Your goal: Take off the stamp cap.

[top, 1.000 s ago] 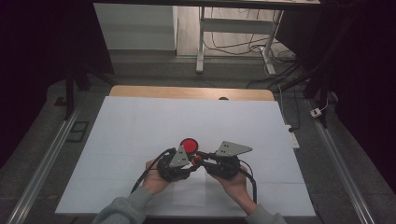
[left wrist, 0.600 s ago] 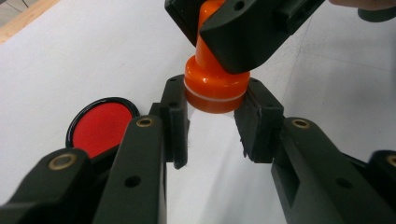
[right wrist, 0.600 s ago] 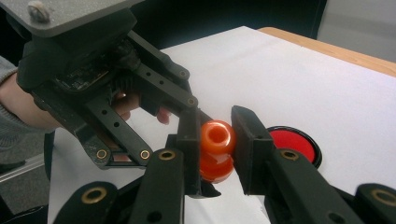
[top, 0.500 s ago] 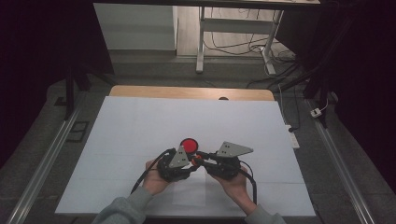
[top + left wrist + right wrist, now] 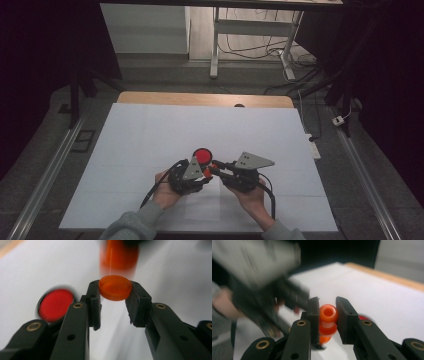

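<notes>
While we held both grippers close together over the white table (image 5: 150, 135), the left gripper (image 5: 113, 302) clamped an orange disc (image 5: 115, 287), the right gripper (image 5: 327, 315) clamped an orange spool (image 5: 327, 320), and a red disc (image 5: 202, 154) lay just beyond them.

A white sheet (image 5: 150, 140) covers nearly the whole table, leaving a strip of bare wood (image 5: 200, 99) along the far edge, where a small dark spot (image 5: 239, 105) sits just right of the middle. A red disc (image 5: 202, 154) lies flat on the sheet, nearer the near edge than the far one and about midway between the left and right edges. Past the far edge stand a white metal frame (image 5: 215, 45) and loose cables (image 5: 260, 47) on the floor.
</notes>
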A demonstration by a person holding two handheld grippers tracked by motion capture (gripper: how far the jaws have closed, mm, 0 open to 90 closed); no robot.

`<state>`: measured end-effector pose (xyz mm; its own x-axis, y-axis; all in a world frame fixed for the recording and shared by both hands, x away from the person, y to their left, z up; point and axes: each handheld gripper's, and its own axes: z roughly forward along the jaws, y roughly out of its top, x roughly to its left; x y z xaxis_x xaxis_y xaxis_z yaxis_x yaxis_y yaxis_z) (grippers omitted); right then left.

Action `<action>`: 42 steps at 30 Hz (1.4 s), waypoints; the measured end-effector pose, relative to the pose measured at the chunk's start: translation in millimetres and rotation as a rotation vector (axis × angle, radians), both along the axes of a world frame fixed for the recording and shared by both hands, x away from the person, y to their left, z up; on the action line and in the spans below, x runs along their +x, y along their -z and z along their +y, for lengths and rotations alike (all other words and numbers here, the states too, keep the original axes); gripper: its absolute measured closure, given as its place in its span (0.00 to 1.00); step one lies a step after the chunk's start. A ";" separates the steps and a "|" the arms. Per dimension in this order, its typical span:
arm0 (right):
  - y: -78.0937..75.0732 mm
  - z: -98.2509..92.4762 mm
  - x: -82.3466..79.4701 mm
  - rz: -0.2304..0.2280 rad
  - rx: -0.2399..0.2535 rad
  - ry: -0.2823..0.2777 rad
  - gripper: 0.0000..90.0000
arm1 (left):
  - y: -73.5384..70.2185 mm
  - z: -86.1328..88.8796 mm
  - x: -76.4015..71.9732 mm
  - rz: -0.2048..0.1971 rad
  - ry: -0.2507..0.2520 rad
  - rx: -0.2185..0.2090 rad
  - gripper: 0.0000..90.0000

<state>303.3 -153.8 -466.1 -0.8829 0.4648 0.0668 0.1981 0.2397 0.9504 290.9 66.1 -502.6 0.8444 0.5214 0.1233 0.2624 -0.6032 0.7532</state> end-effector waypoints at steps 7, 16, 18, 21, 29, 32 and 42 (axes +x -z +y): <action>-10.8 -12.3 2.7 -0.024 0.008 0.010 0.81 | -10.4 7.1 -1.5 -0.029 -0.008 -0.079 0.73; -9.3 -14.3 5.0 -0.013 0.013 0.009 0.81 | -14.1 22.1 -0.2 -0.022 -0.025 -0.128 0.73; -8.5 -14.6 5.4 -0.009 0.012 0.009 0.80 | -14.6 26.4 -0.2 -0.018 -0.029 -0.138 0.73; -8.2 -15.0 5.7 -0.008 0.013 0.009 0.80 | -14.8 31.5 0.0 -0.012 -0.037 -0.154 0.73; -10.2 -19.3 6.3 -0.019 0.023 0.021 0.80 | -15.9 44.1 -1.3 -0.013 -0.049 -0.159 0.73; -10.5 -20.1 6.8 -0.019 0.024 0.022 0.80 | -16.7 49.8 -1.3 -0.003 -0.053 -0.166 0.73; -11.5 -23.4 8.1 -0.021 0.028 0.034 0.80 | -18.5 66.0 -3.2 0.010 -0.068 -0.172 0.73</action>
<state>311.4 -177.2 -454.6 -0.8680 0.4927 0.0615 0.1853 0.2065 0.9607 287.7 132.1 -484.1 0.8074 0.5897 0.0186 0.3064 -0.4460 0.8410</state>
